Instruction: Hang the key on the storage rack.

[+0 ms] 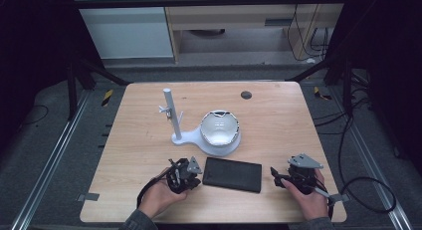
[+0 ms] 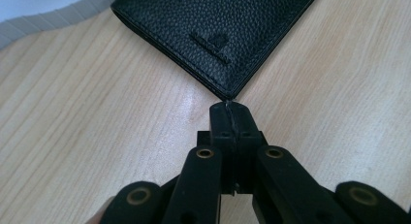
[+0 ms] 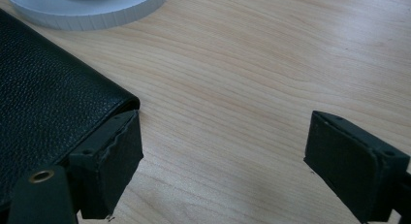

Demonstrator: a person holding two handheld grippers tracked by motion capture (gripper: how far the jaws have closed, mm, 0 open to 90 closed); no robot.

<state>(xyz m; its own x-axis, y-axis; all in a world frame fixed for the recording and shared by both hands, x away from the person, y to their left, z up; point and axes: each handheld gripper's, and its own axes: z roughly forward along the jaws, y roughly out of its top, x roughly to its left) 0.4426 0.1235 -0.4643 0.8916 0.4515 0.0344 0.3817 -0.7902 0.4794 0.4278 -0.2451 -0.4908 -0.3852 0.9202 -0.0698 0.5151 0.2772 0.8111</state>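
A black leather wallet (image 1: 233,174) lies flat on the wooden table (image 1: 278,120), near its front edge. My left gripper (image 1: 200,178) sits just left of it, jaws shut with nothing between them. In the left gripper view the joined tips (image 2: 231,110) meet the wallet's (image 2: 213,25) near corner; whether they touch it I cannot tell. My right gripper (image 1: 274,175) rests to the wallet's right, open. In the right gripper view its jaws (image 3: 228,136) stand wide over bare wood, and one jaw lies right beside the wallet's (image 3: 43,107) corner.
Behind the wallet stands a white stand (image 1: 219,140) with a round base holding a shiny bowl, and an upright white pole (image 1: 170,113) to its left. Its ribbed rim (image 3: 87,10) shows close to both grippers. A dark round hole (image 1: 246,95) marks the table's far side.
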